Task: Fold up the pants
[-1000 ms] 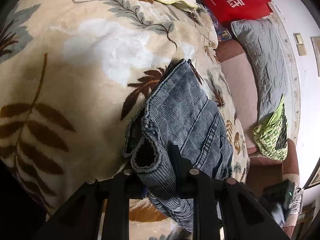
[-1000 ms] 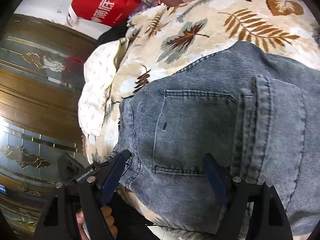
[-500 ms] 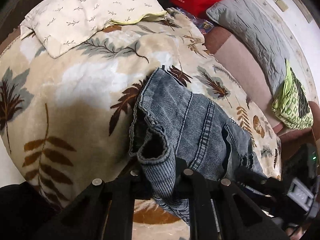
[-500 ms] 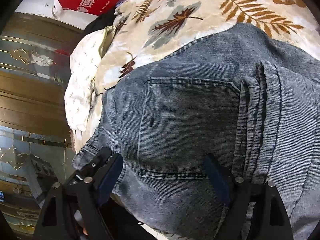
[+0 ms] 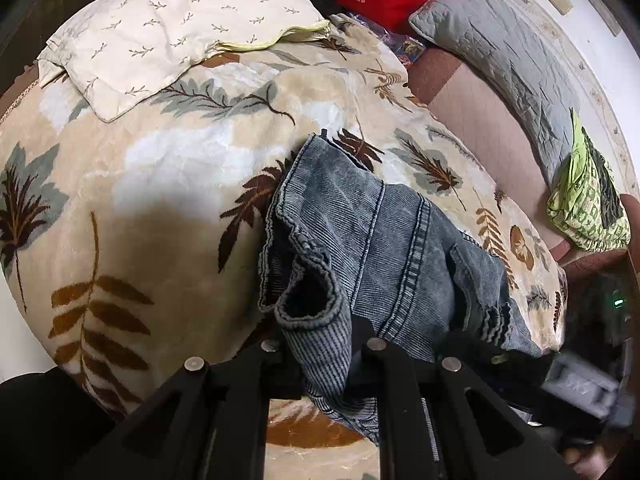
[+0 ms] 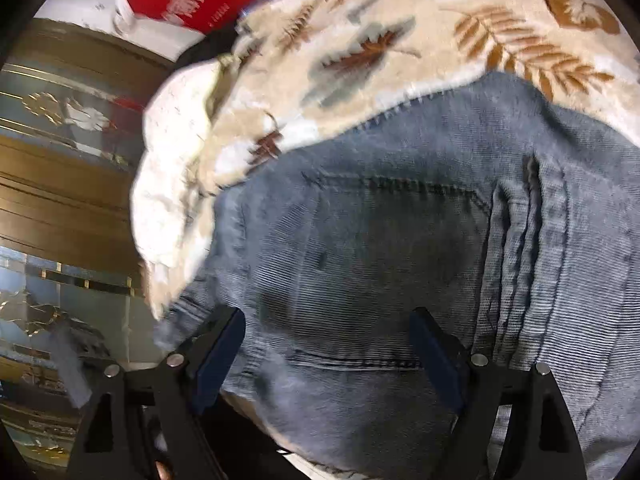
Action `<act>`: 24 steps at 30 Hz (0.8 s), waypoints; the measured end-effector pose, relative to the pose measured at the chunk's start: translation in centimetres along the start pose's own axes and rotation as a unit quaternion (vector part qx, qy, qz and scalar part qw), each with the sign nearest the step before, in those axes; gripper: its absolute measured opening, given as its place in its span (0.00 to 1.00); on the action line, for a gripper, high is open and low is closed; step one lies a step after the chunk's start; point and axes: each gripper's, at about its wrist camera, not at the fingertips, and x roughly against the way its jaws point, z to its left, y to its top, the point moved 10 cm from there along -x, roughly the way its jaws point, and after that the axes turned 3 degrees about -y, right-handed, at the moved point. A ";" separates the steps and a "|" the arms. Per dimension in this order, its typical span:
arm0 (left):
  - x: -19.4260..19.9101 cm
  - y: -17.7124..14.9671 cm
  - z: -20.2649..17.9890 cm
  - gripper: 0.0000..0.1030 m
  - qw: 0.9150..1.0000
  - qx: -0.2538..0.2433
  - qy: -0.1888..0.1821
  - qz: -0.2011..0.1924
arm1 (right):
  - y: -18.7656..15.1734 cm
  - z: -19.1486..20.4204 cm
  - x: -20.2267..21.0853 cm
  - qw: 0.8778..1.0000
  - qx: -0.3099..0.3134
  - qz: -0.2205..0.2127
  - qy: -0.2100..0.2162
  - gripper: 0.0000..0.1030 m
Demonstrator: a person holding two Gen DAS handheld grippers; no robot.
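- Pinching the hem of the pants (image 5: 360, 240), my left gripper (image 5: 320, 344) has just closed and lifted it off the blanket (image 5: 160, 200).
- My right gripper (image 6: 328, 344) gapes empty over the back pocket, seemingly lower; the picture's blurred.
- Fold can likely start.

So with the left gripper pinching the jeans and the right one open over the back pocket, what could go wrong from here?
1. The left gripper pinches only a narrow bunch of the jeans by the hem; a pull could slip it free.
2. The right gripper, jaws wide apart and just opening, straddles the back pocket; closing may grab one layer only.
3. The jeans hang over the blanket edge and could slide off.
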 end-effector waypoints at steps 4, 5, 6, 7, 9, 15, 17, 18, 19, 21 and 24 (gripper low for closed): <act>-0.4 -0.2 0.3 0.11 1.000 0.001 0.004 0.005 | -0.1 1.0 1.2 1.000 0.004 -0.014 0.016 0.87; -0.4 -0.2 0.4 0.11 1.000 0.001 0.004 0.005 | -0.3 1.1 1.6 1.000 0.000 -0.017 0.026 0.87; -0.4 -0.2 0.3 0.11 1.000 0.000 0.005 0.005 | -0.3 1.0 2.2 0.999 -0.004 -0.022 0.034 0.87; -0.4 -0.3 0.3 0.11 1.000 0.000 0.005 0.005 | -0.1 0.7 2.9 0.999 -0.005 -0.029 0.033 0.87; -0.4 -0.3 0.3 0.12 1.000 0.000 0.005 0.005 | 0.8 0.3 4.4 0.998 -0.006 -0.045 0.034 0.87; -0.5 -0.3 0.4 0.13 1.000 -0.002 -0.004 0.011 | 7.3 0.2 6.5 0.997 -0.013 -0.066 0.028 0.87; -0.6 -0.4 0.5 0.18 1.000 -0.001 -0.017 0.016 | 8.9 -0.1 6.6 0.998 0.010 -0.068 0.003 0.87; -0.5 -0.4 0.6 0.28 1.000 0.002 -0.022 0.017 | 9.9 -0.4 6.5 0.997 0.031 -0.071 -0.029 0.87; -0.4 -0.5 0.8 0.34 0.999 0.005 -0.029 0.019 | 10.8 -1.4 6.6 0.993 0.051 -0.075 -0.074 0.87; -0.3 -0.7 1.1 0.43 0.999 0.013 -0.039 0.020 | 12.4 -3.7 7.4 0.981 0.086 -0.080 -0.152 0.87; 1.3 -0.7 1.3 0.43 1.000 0.010 -0.026 -0.006 | 13.9 -7.1 7.5 0.974 0.101 -0.058 -0.196 0.80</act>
